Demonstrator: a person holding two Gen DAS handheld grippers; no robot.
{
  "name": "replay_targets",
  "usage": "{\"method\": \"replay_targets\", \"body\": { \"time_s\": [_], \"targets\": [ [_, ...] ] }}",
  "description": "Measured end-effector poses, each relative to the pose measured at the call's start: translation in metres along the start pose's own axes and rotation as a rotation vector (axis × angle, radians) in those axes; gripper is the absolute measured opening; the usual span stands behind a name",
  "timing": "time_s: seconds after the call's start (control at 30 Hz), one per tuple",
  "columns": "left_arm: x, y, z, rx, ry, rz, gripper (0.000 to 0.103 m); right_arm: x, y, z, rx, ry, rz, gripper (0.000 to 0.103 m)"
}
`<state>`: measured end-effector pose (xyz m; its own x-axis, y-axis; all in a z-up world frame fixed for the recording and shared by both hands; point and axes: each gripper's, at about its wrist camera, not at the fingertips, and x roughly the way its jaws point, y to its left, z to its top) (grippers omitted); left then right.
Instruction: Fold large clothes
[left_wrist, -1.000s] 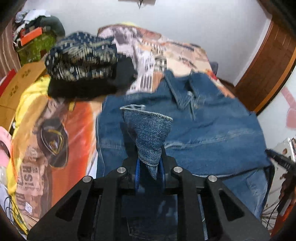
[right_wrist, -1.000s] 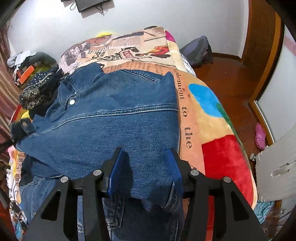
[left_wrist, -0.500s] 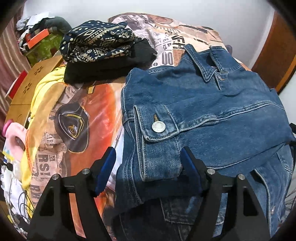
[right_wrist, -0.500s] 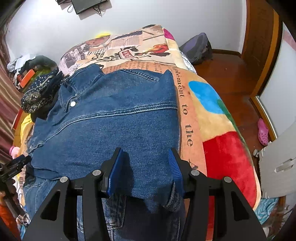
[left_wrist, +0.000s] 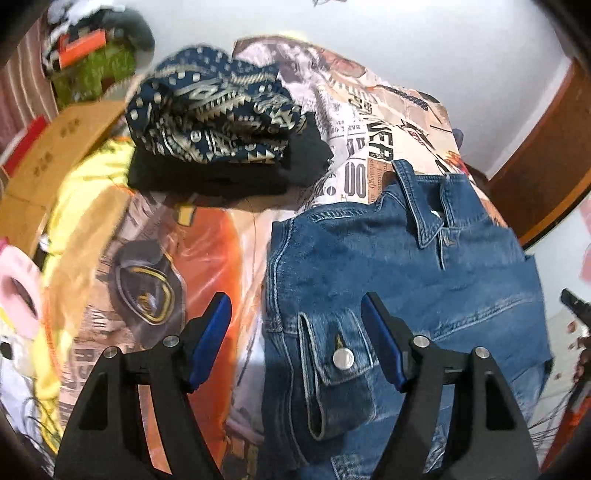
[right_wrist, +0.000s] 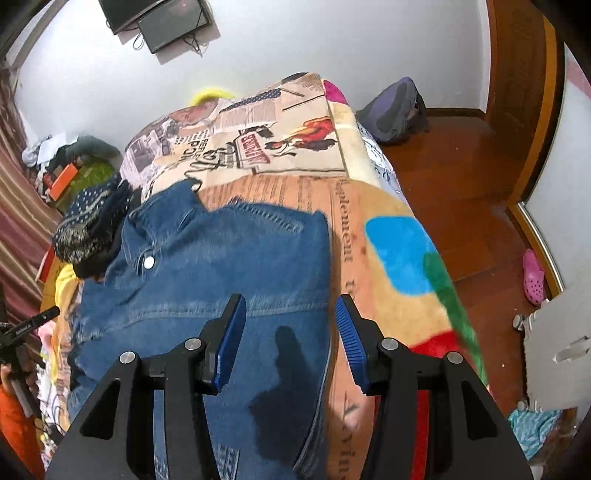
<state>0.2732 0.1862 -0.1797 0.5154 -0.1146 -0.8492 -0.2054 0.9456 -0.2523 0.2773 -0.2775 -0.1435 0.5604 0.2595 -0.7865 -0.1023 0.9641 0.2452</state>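
Note:
A blue denim jacket (left_wrist: 399, 280) lies on the bed, collar toward the far wall, with its sleeve cuff (left_wrist: 338, 373) and metal button folded onto the body. My left gripper (left_wrist: 295, 339) is open and empty, its jaws spread above the jacket's left edge and cuff. In the right wrist view the jacket (right_wrist: 221, 266) fills the middle. My right gripper (right_wrist: 290, 339) is open and empty above the jacket's right side edge.
A stack of folded clothes (left_wrist: 218, 125), patterned navy on black, sits on the bed (left_wrist: 155, 266) beyond the jacket. A cardboard box (left_wrist: 48, 158) and clutter lie left. The bed's right edge (right_wrist: 436, 280) drops to a wooden floor. The other gripper's tip (left_wrist: 576, 306) shows at right.
My left gripper has let go of the sleeve cuff, which now lies on the jacket, and has opened and pulled back left. My right gripper has stayed open and drifted slightly.

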Motion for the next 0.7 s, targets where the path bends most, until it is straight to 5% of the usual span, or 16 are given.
{"method": "replay_targets", "body": {
  "time_s": [0.13, 0.37, 0.47, 0.6, 0.7],
  "targets": [
    [0.027, 0.013, 0.003, -0.084, 0.089, -0.099, 0.072, 0.022, -0.013, 0.010, 0.042, 0.044, 0.027, 0.047],
    [0.082, 0.030, 0.006, -0.171, 0.199, -0.156, 0.072, 0.068, -0.037, 0.016, 0.150, 0.173, 0.147, 0.047],
    [0.100, 0.035, 0.009, -0.211, 0.231, -0.119, 0.072, 0.083, -0.041, 0.019, 0.176, 0.206, 0.215, 0.047],
    [0.119, 0.035, 0.011, -0.243, 0.260, -0.195, 0.072, 0.094, -0.037, 0.025, 0.185, 0.200, 0.307, 0.047],
    [0.122, 0.033, 0.015, -0.244, 0.246, -0.170, 0.063, 0.095, -0.030, 0.025, 0.195, 0.197, 0.269, 0.027]
  ]
}}
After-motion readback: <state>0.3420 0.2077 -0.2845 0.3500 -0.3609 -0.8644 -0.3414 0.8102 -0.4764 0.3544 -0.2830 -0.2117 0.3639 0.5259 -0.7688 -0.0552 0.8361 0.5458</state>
